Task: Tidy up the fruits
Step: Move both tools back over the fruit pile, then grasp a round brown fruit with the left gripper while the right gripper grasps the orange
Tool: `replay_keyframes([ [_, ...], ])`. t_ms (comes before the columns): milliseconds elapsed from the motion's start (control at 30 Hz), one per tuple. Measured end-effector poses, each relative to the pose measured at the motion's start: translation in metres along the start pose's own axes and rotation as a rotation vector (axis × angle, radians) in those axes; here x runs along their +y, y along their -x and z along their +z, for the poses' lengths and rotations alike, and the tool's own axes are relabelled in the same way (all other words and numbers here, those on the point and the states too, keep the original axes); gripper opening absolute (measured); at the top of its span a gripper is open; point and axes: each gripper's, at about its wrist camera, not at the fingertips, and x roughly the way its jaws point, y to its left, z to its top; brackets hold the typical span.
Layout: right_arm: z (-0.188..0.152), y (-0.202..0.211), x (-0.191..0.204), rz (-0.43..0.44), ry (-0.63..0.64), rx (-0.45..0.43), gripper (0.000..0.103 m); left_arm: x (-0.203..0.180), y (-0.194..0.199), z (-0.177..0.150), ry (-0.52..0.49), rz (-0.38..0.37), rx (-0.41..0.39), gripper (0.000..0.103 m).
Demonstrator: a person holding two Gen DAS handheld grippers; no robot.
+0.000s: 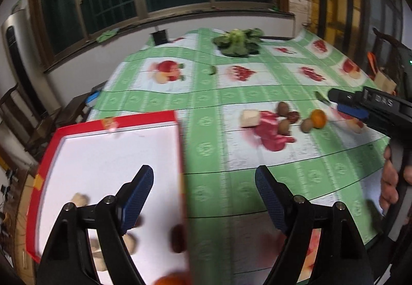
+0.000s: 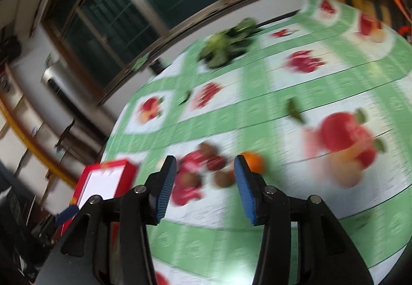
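Both your left gripper [image 1: 204,197] and right gripper [image 2: 204,182] are wide open and empty, so next close the right on the orange [image 2: 253,162] and carry it left to the red box [image 1: 116,156].

Left gripper [image 1: 204,197]: black frame, blue ribbed pads, silver screws; right gripper [image 2: 206,188] alike, white lettering; bare-skinned hand [image 1: 390,182] at three o'clock.

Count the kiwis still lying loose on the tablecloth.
3: one kiwi at the back of the cluster, a second below it by the dark red fruit, a third touching the orange. Blur may hide more.
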Motion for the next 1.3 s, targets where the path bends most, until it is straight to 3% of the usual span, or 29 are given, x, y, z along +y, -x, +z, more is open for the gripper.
replay_keyframes([
  [133, 0.010, -0.013, -0.014, -0.012, -0.026, 0.059, 0.048, -0.033, -0.009, 0.008, -0.053, -0.048, 0.019, 0.081],
  [367, 0.002, -0.044, -0.008, -0.109, 0.088, 0.197, 0.048, -0.062, -0.024, 0.013, -0.076, -0.107, 0.059, 0.081],
  [433, 0.001, -0.046, -0.002, -0.135, 0.146, 0.199, 0.047, -0.070, -0.030, 0.016, -0.081, -0.127, 0.074, 0.081],
  [500, 0.001, -0.051, -0.001, -0.139, 0.175, 0.218, 0.035, -0.075, -0.035, 0.018, -0.088, -0.137, 0.086, 0.081],
  [600, 0.006, -0.050, -0.007, -0.116, 0.144, 0.235, 0.034, -0.085, -0.045, 0.023, -0.096, -0.156, 0.100, 0.080],
  [700, 0.016, -0.039, -0.019, -0.053, 0.045, 0.202, 0.034, -0.095, -0.056, 0.029, -0.087, -0.188, 0.123, 0.064],
  [900, 0.031, -0.020, -0.044, -0.024, -0.105, 0.136, 0.034, -0.108, -0.086, 0.044, -0.035, -0.211, 0.166, 0.059],
  [1067, 0.034, -0.013, -0.048, 0.007, -0.154, 0.112, 0.034, -0.114, -0.105, 0.050, -0.017, -0.198, 0.173, 0.043],
  [1200, 0.034, -0.014, -0.047, 0.014, -0.155, 0.119, 0.034, -0.119, -0.109, 0.054, -0.035, -0.200, 0.147, 0.022],
  [1300, 0.035, -0.014, -0.050, 0.013, -0.160, 0.115, 0.034, -0.114, -0.106, 0.052, -0.023, -0.216, 0.148, 0.022],
])
